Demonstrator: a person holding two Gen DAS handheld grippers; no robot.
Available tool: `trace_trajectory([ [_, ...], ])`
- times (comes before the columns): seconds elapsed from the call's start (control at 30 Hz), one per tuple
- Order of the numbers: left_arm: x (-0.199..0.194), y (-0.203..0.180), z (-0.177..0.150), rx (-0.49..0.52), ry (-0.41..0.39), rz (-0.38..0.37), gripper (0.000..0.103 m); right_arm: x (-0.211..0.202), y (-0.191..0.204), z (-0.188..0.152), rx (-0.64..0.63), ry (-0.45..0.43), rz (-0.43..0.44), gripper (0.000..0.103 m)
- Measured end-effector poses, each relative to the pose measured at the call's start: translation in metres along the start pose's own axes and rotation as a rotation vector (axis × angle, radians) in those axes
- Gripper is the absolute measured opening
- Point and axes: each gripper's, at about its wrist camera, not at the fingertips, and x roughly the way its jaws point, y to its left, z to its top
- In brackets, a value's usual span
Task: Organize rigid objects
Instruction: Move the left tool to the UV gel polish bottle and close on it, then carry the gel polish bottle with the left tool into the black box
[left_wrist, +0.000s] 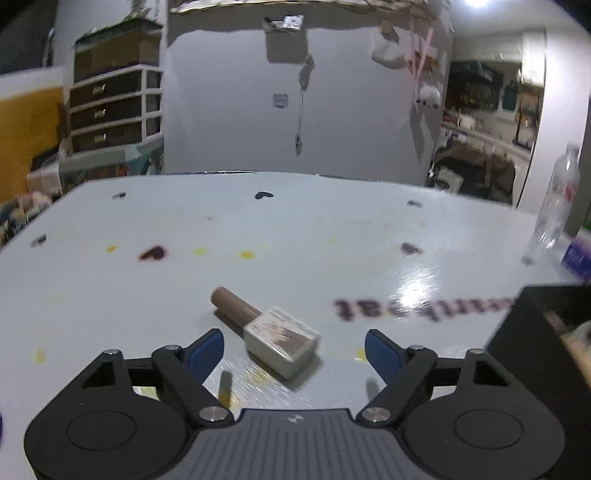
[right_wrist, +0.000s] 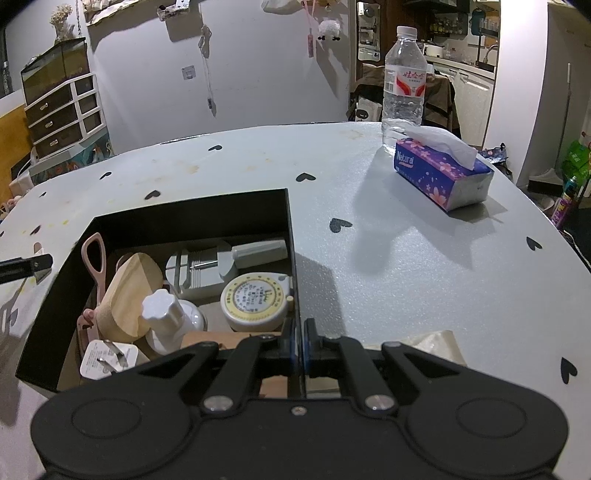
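The table (right_wrist: 424, 280) is wide and rounded at its edges, with a pale, finely grained matte cover that carries small black heart prints and some yellow stains. On it stands a black box (right_wrist: 184, 210) with thin, straight walls and an open top; its right wall passes between the fingers of the right tool (right_wrist: 299, 343), which is closed on this wall. Inside the box lie a light wooden block (right_wrist: 129, 295) with a curved face, a round cream tape measure (right_wrist: 256, 301), a white bottle (right_wrist: 168, 317) with a ribbed cap, a pink plastic handle (right_wrist: 94, 258) with a loop, a grey flat device (right_wrist: 201, 271) and a white plug adapter (right_wrist: 107, 360). Farther to the right, a clear plastic water bottle (right_wrist: 404, 85) stands upright just behind a purple tissue pack (right_wrist: 443, 173) with flower print. In the left wrist view, a small nail polish bottle (left_wrist: 266, 328) lies on its side on the table, left of the box, with a square pale body and a smooth brown cylindrical cap. The left tool (left_wrist: 293, 350) is open, its blue pads on both sides of the bottle without touching it.
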Motion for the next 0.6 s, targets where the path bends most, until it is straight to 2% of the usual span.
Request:
trace_trajectory([
  [0.07,0.009,-0.002,-0.001,0.057,-0.004,0.036,0.076,0.000,0.000,0.000,0.001,0.001,0.001,0.005],
  [0.17,0.018,0.000,-0.002,0.089,0.004,0.032,0.072,0.001,-0.001,0.000,0.003,0.005,0.000,0.005],
  [0.23,0.019,0.004,-0.001,0.067,0.002,0.015,0.060,0.002,0.000,0.000,0.002,0.006,0.000,0.005],
  [0.33,0.019,0.005,-0.001,0.060,0.000,-0.008,0.050,0.002,0.001,0.001,0.002,0.006,-0.002,0.005],
  [0.6,0.016,0.003,-0.001,0.039,-0.001,0.003,0.049,0.002,0.001,0.001,0.000,0.006,-0.003,0.005],
])
